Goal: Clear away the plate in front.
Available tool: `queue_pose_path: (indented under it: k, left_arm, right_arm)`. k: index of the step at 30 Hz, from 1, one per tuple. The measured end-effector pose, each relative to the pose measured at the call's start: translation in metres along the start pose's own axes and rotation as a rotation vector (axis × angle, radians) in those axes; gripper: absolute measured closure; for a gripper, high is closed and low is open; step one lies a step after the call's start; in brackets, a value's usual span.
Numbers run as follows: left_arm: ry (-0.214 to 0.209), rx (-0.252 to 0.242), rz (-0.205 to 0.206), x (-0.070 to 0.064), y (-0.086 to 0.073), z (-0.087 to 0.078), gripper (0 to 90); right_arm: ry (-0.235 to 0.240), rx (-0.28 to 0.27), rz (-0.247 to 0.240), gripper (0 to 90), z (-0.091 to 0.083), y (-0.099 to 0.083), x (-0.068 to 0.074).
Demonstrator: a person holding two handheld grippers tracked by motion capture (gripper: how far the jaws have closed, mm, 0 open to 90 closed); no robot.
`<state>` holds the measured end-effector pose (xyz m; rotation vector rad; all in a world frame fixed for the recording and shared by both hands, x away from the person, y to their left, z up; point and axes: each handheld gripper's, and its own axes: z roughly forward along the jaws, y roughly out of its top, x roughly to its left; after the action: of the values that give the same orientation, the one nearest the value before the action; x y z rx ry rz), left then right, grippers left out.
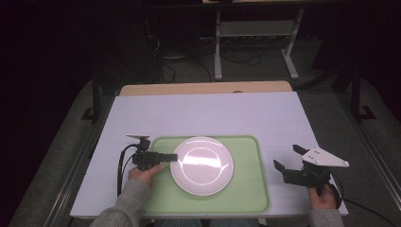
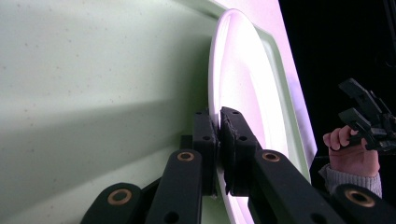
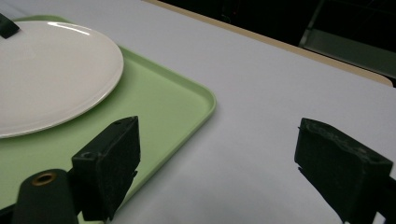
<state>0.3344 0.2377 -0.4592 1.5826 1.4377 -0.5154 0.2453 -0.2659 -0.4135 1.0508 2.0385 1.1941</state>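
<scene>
The left tool (image 1: 171,157) pinches the white plate's (image 1: 203,168) left rim on the green tray (image 1: 250,189); the right tool (image 1: 285,158) gapes wide near the surface's (image 1: 208,113) right edge.

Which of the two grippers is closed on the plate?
The left gripper: it pinches the white plate's left rim. The right gripper stands open beside the green tray.

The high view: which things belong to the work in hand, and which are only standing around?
In the work:
- white plate, rim clamped by the left gripper
- green tray under it

Not in use now:
- right gripper, open, beside the tray
- metal stand behind the table
</scene>
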Motion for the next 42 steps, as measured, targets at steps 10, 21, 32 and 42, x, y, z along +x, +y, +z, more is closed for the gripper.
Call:
queue_pose_path:
  k: [10, 21, 32, 42]
  left_arm:
    - [0.04, 0.029, 0.024, -0.002, -0.005, 0.001, 82.5]
    - [0.065, 0.047, 0.032, -0.003, -0.008, 0.001, 80.7]
    - [0.08, 0.061, 0.041, -0.002, -0.012, 0.001, 79.5]
    - [0.083, 0.065, 0.048, -0.004, -0.013, 0.001, 77.8]
  right_arm:
    - [0.001, 0.002, -0.006, 13.5, -0.001, 0.001, 0.002]
    - [0.004, 0.005, -0.011, 13.5, 0.0, 0.001, 0.003]
    - [0.005, 0.007, -0.013, 13.5, 0.001, 0.002, 0.005]
    - [0.008, 0.006, -0.015, 13.4, 0.001, 0.002, 0.006]
